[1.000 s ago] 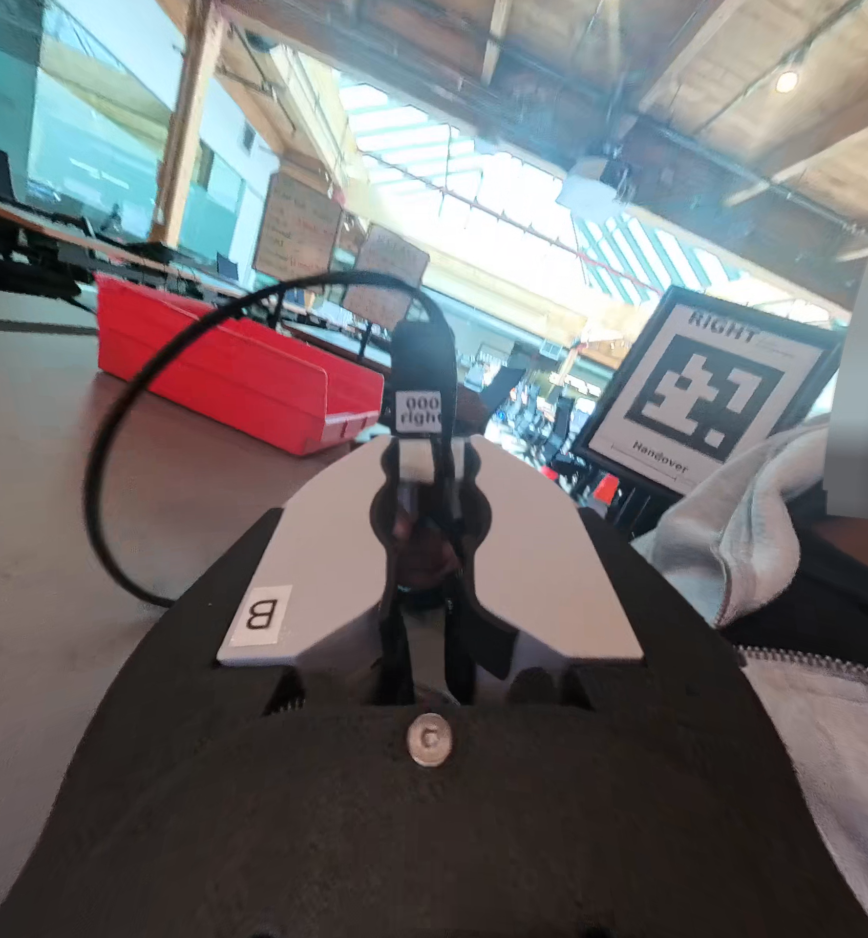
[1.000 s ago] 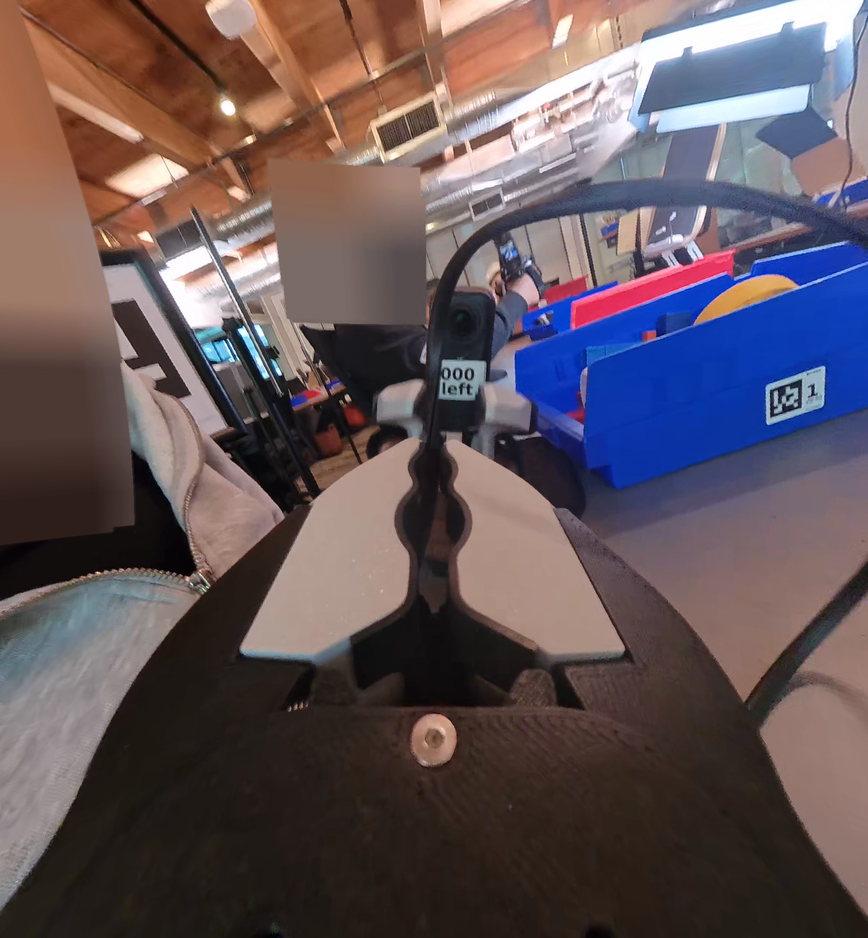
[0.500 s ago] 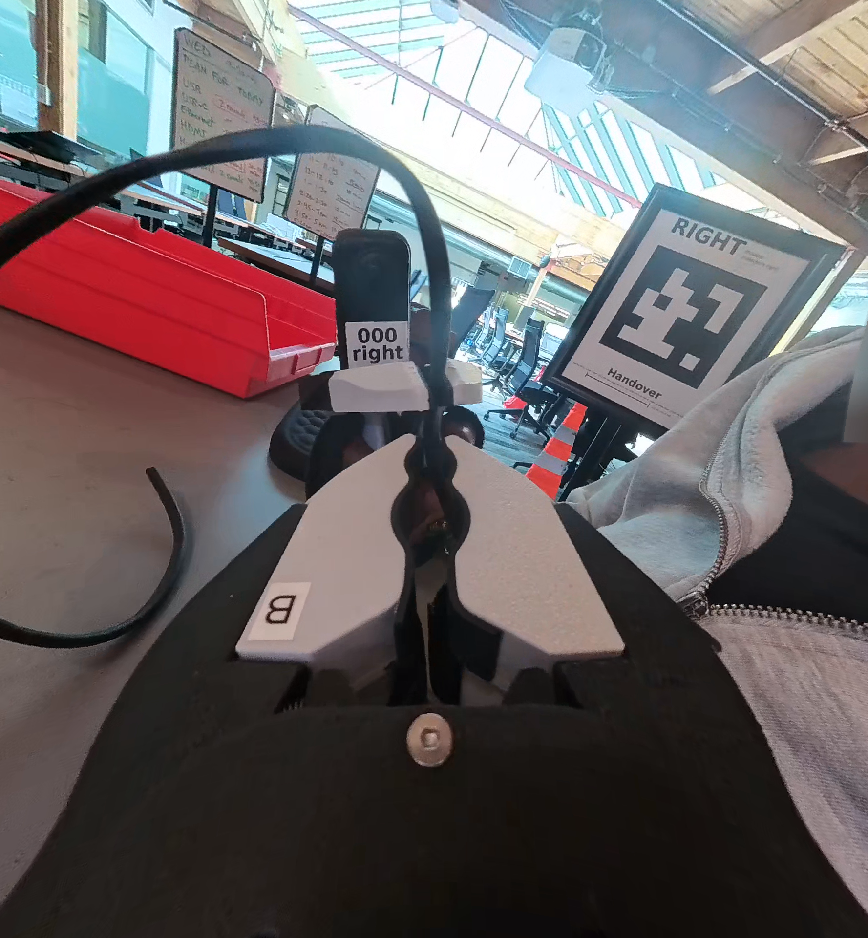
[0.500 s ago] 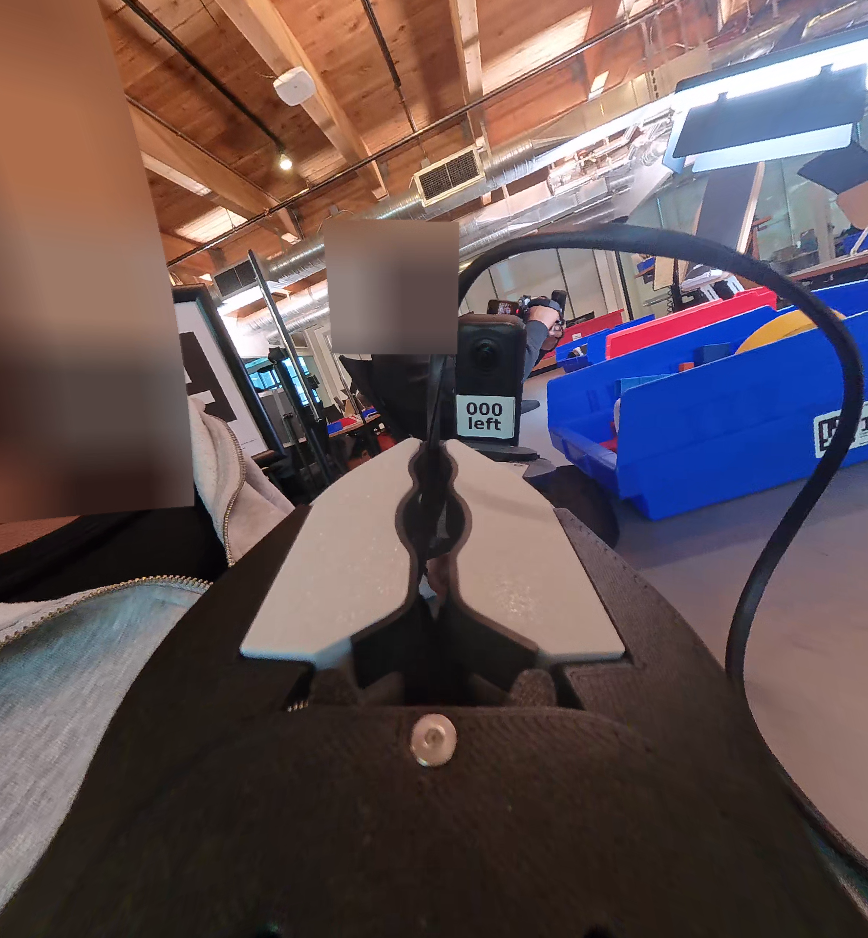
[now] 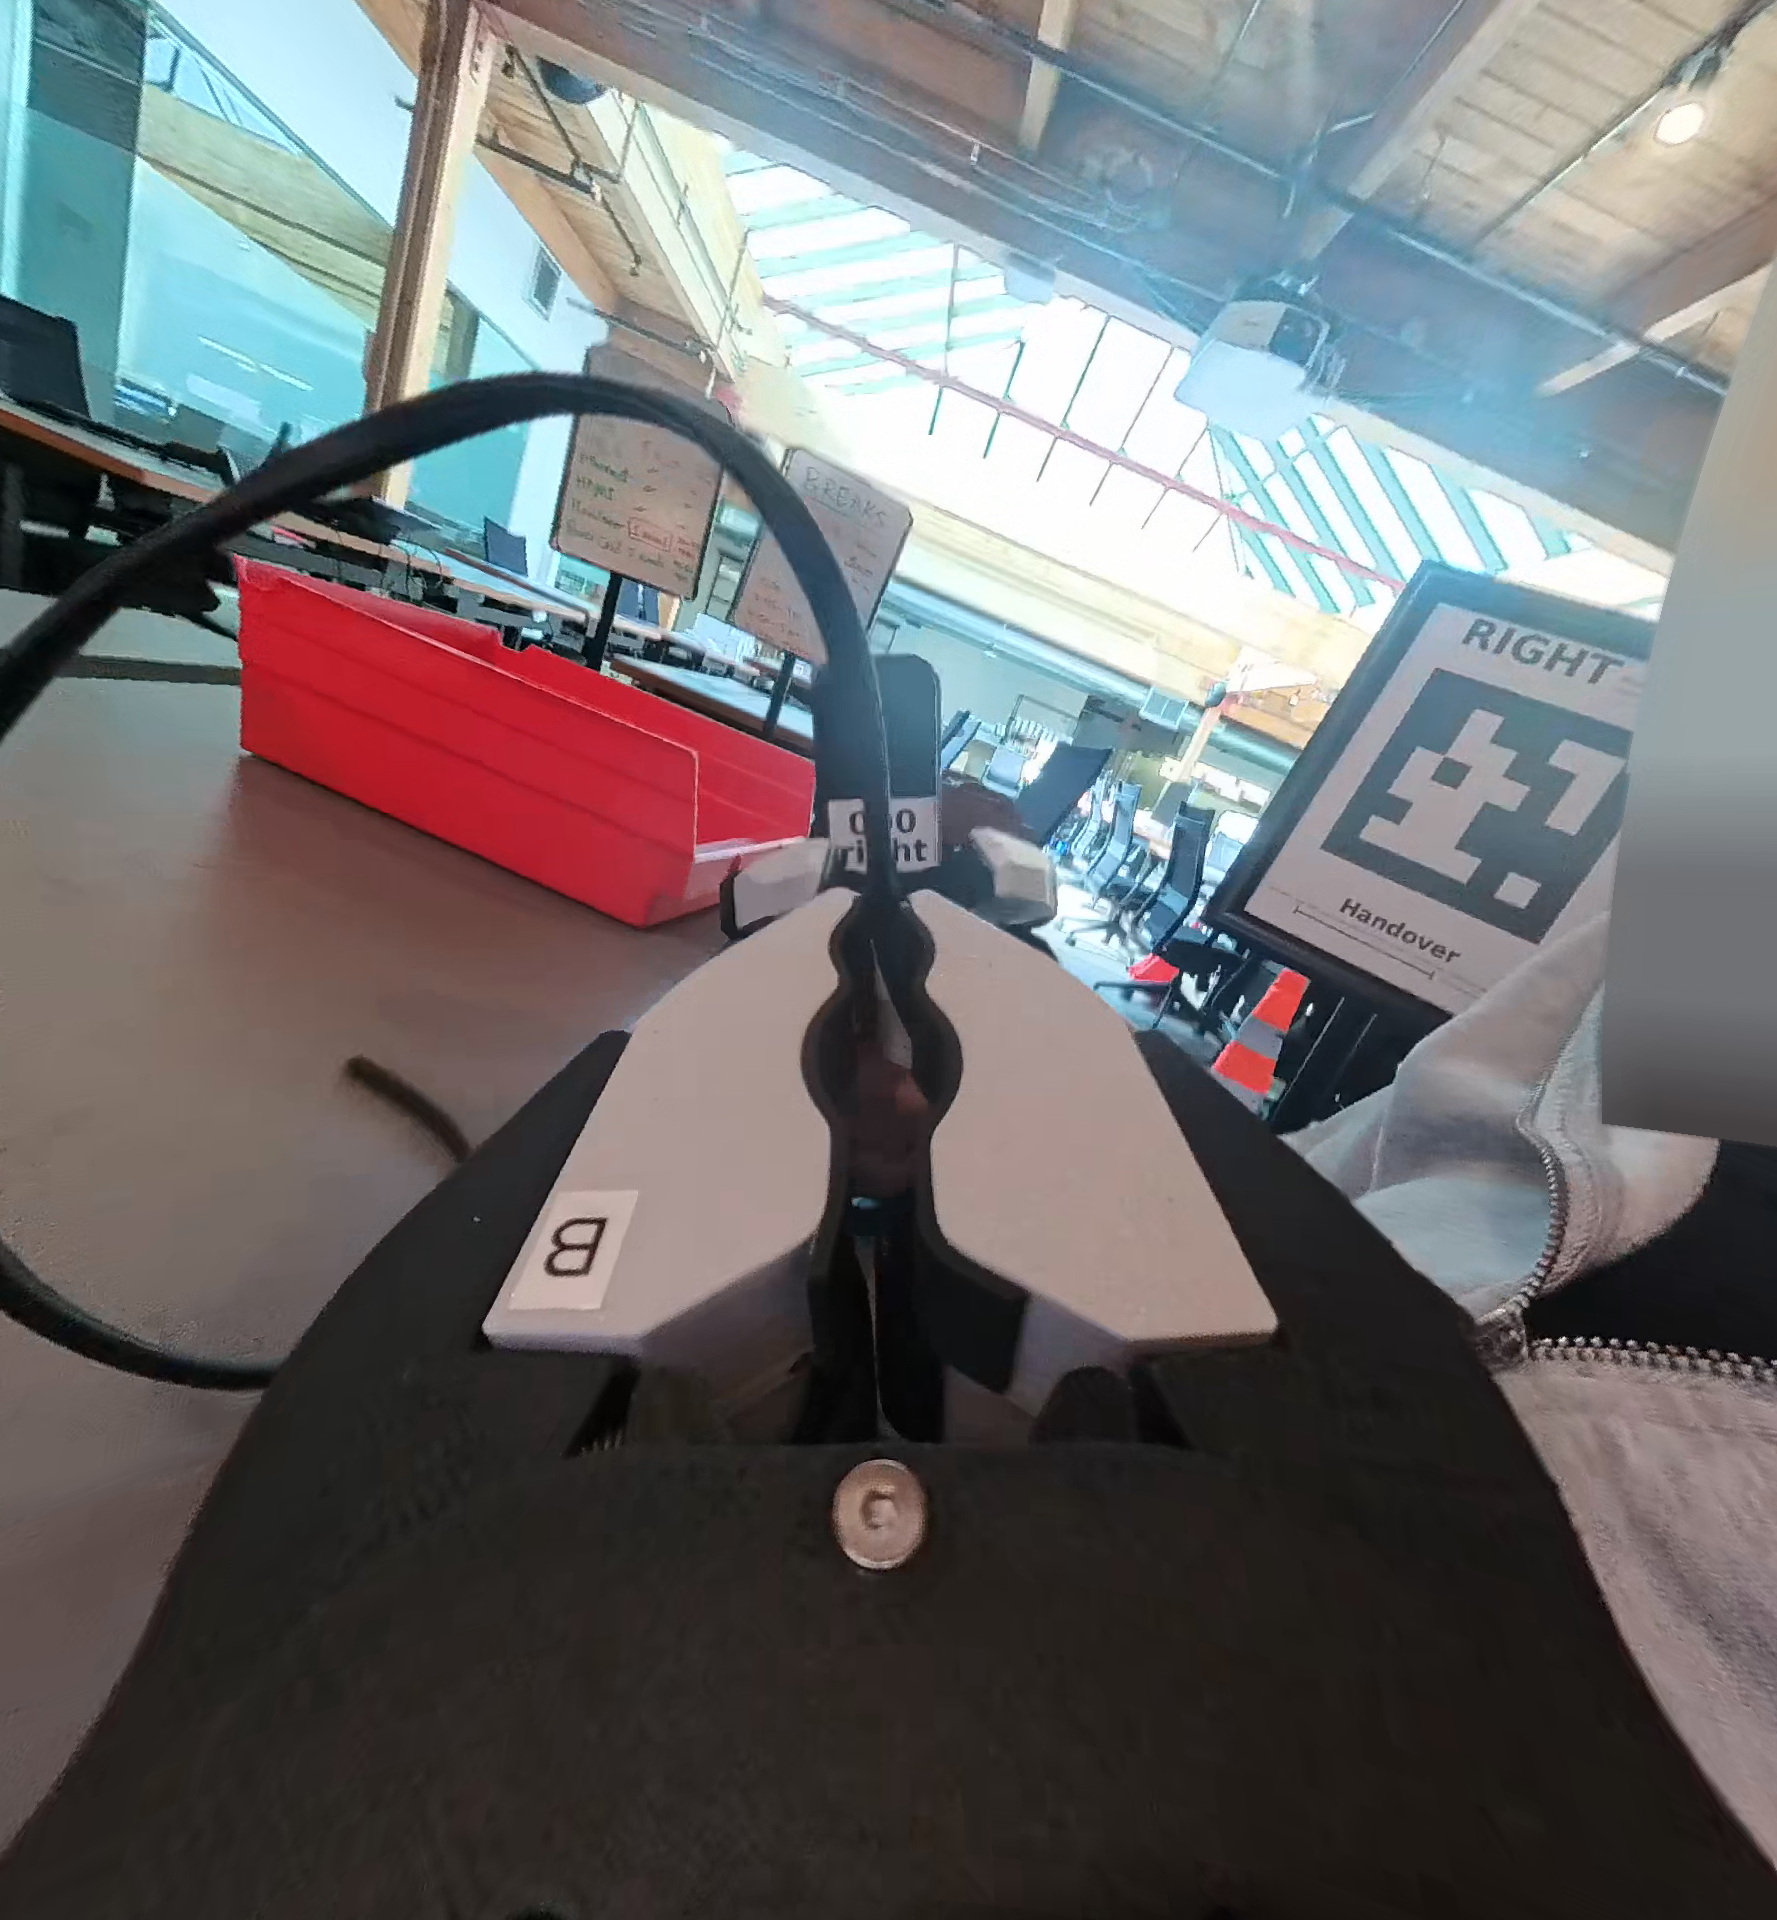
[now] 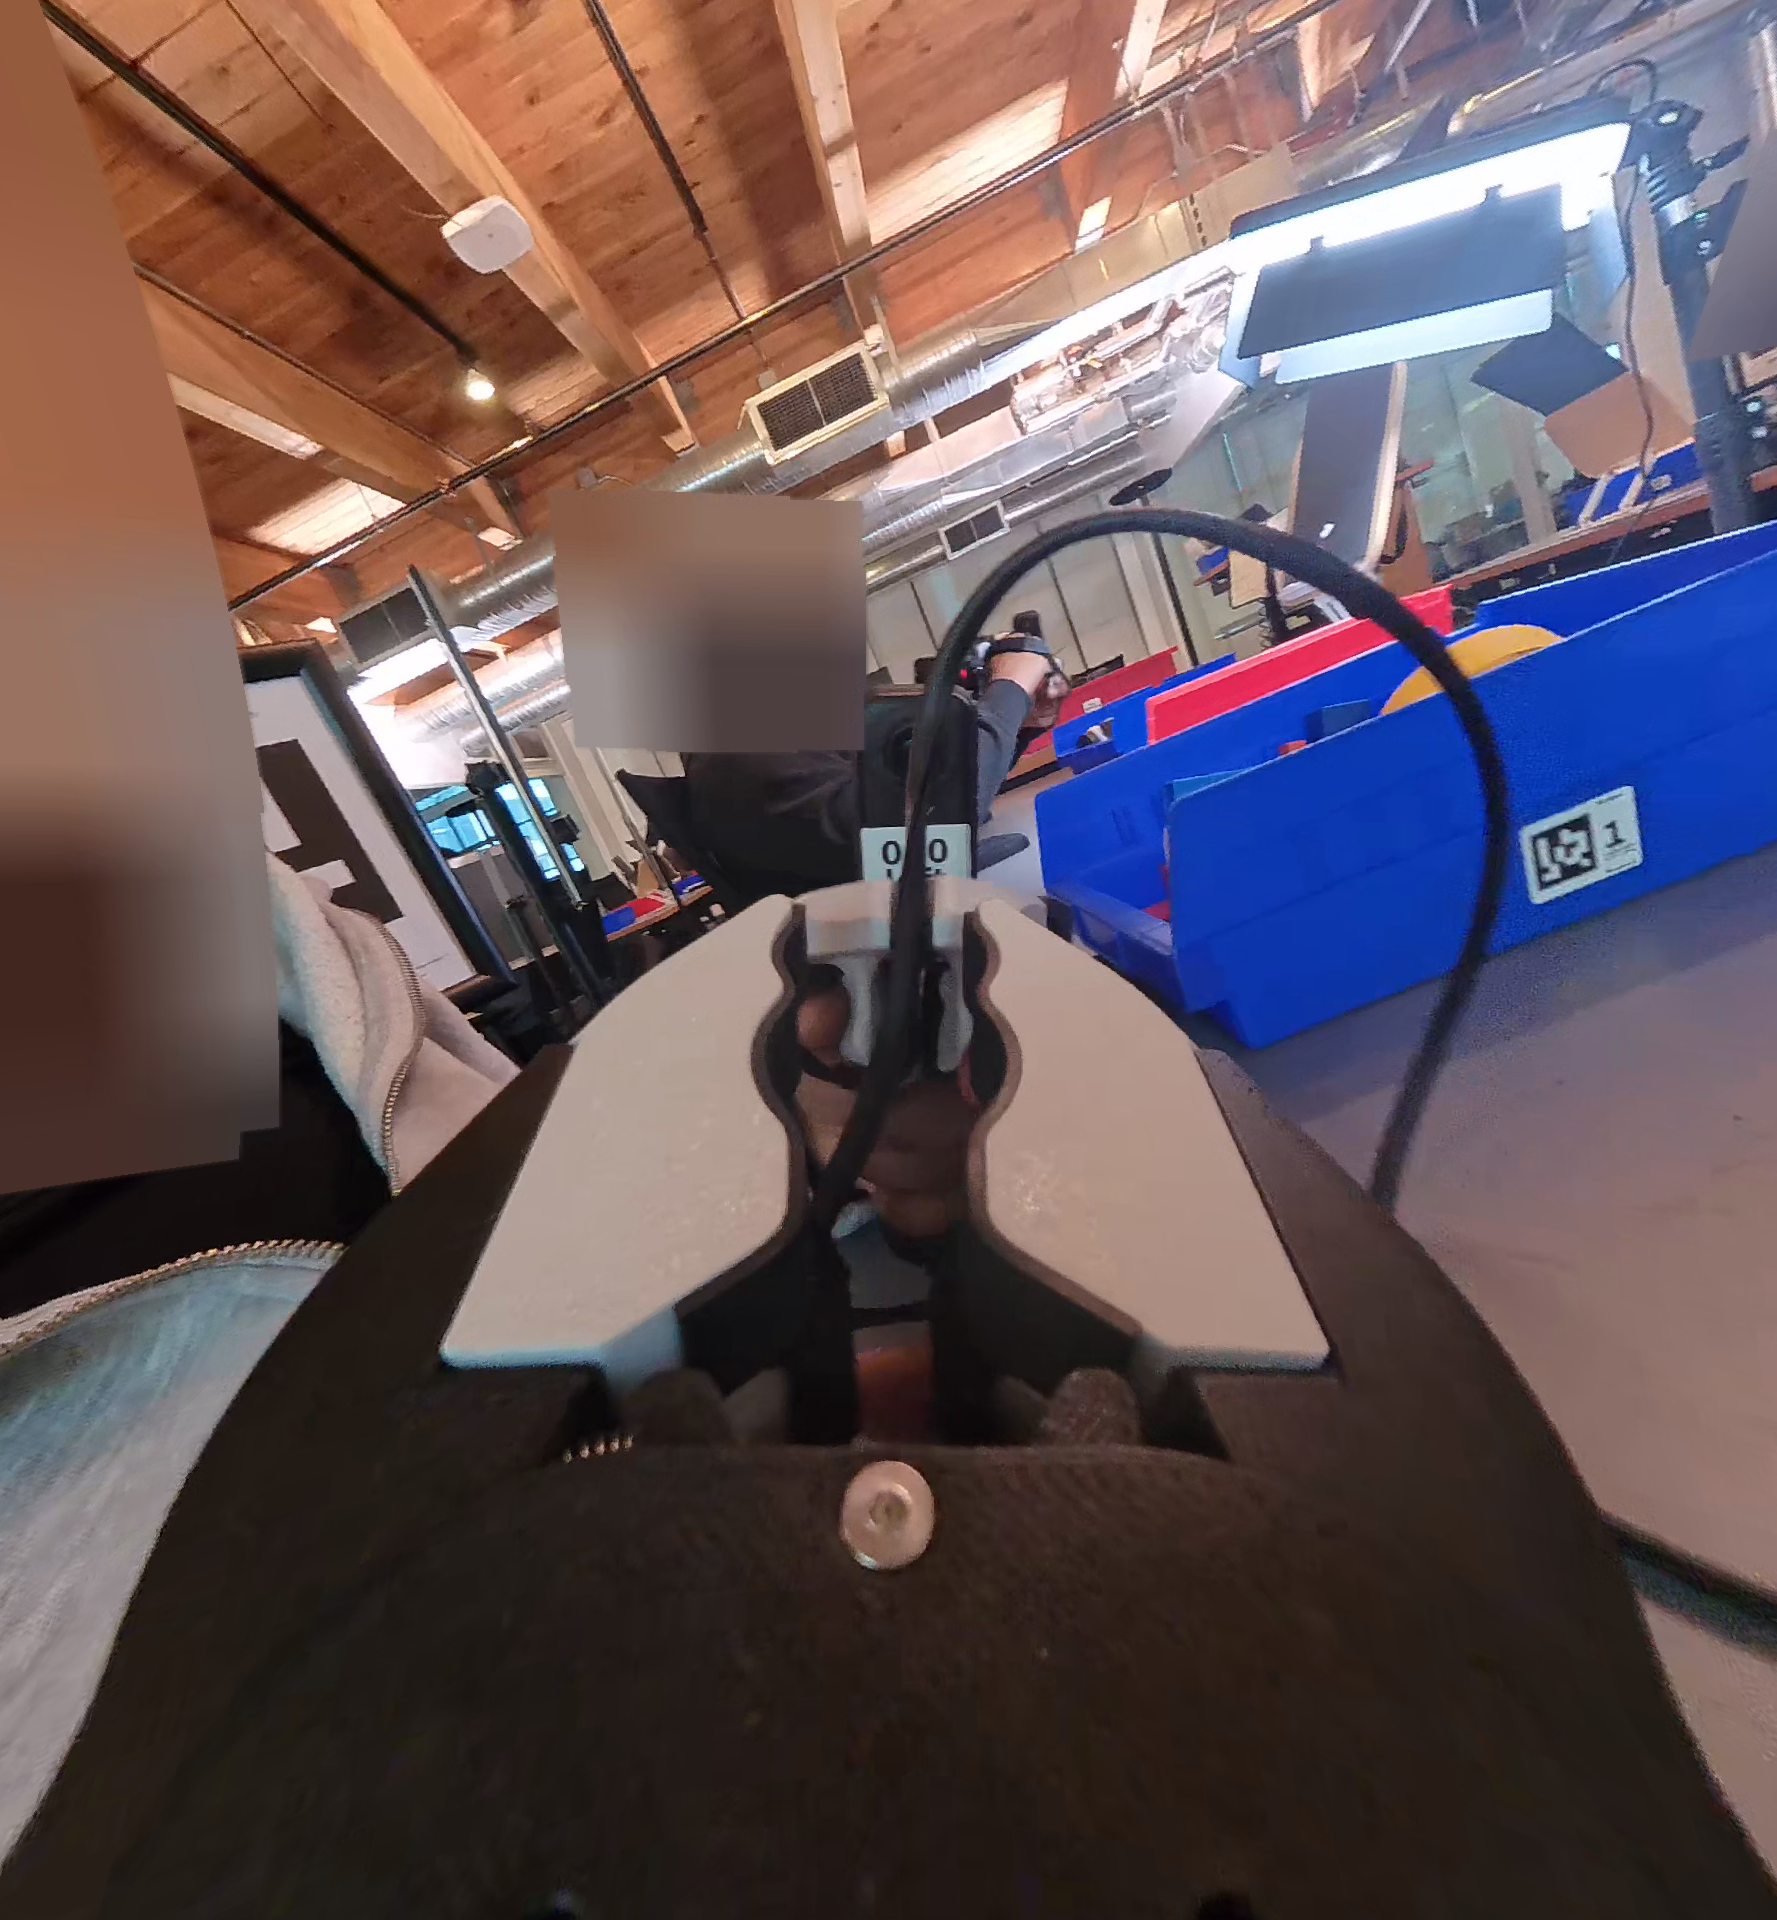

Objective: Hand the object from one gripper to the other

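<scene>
A black cable arcs up from my left gripper, loops round to the left and down to the grey table. The left gripper is shut on the cable near its tips. My right gripper faces it tip to tip and is open, with the cable running loose through the gap between its fingers. In the left wrist view the right gripper shows just beyond the left tips with its fingers spread. In the right wrist view the left gripper's shut fingertips sit inside the open gap.
A red bin stands on the table beyond the left gripper. Blue bins stand to the right in the right wrist view. A framed marker sign and a person's grey hooded jacket are close by. Both grippers' tips are close together, under 4 cm apart.
The right gripper has opened and let go of the cable. The left gripper stays shut on it. The cable loop has swung further out.
</scene>
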Motion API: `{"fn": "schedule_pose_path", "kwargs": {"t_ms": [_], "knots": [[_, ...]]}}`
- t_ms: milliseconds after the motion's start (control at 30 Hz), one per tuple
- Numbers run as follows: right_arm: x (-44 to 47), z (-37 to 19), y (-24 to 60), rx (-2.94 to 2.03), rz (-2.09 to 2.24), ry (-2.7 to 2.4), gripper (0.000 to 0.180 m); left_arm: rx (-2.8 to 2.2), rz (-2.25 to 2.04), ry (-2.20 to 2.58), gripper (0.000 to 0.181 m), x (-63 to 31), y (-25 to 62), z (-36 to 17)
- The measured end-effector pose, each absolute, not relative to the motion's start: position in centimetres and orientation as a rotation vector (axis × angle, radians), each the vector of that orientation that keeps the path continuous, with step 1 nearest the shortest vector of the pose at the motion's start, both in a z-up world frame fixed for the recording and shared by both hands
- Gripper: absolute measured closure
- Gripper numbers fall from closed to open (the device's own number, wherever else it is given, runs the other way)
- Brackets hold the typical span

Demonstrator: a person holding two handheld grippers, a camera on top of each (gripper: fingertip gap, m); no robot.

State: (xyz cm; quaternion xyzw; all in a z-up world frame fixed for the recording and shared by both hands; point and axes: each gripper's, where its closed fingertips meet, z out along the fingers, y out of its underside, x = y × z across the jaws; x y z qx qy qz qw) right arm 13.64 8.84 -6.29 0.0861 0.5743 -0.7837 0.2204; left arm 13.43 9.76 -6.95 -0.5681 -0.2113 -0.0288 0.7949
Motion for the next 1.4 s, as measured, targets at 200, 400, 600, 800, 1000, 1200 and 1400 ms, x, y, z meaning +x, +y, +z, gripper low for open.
{"fn": "schedule_pose_path", "kwargs": {"t_ms": [200,400,600,800,1000,1200,1400], "knots": [[13.7,-7.6,8.2,0.244,-2.117,1.710,0.157,-1.116,-0.020,-0.489,0.176,12.6,8.1,-5.9],[14.1,-7.5,8.3,0.204,-2.111,1.716,0.173,-1.100,-0.037,-0.478,0.165,12.8,8.2,-5.6],[13.5,-6.0,9.4,0.222,-2.193,1.574,0.174,-1.401,-0.141,-0.407,0.152,14.9,12.1,-8.9],[13.8,-6.2,8.9,0.194,-2.221,1.624,0.174,-1.401,-0.140,-0.402,0.163,15.1,12.6,-8.9],[14.2,-6.1,8.6,0.171,-2.242,1.624,0.174,-1.405,-0.129,-0.403,0.176,15.0,12.9,-9.0],[12.9,-5.2,9.6,0.260,-2.314,1.520,0.162,-1.267,-0.135,-0.439,0.177,14.1,11.2,-7.6],[13.9,-6.7,8.4,0.259,-2.111,1.557,0.155,-0.954,-0.196,-0.469,0.177,13.0,7.3,-4.4]]}}
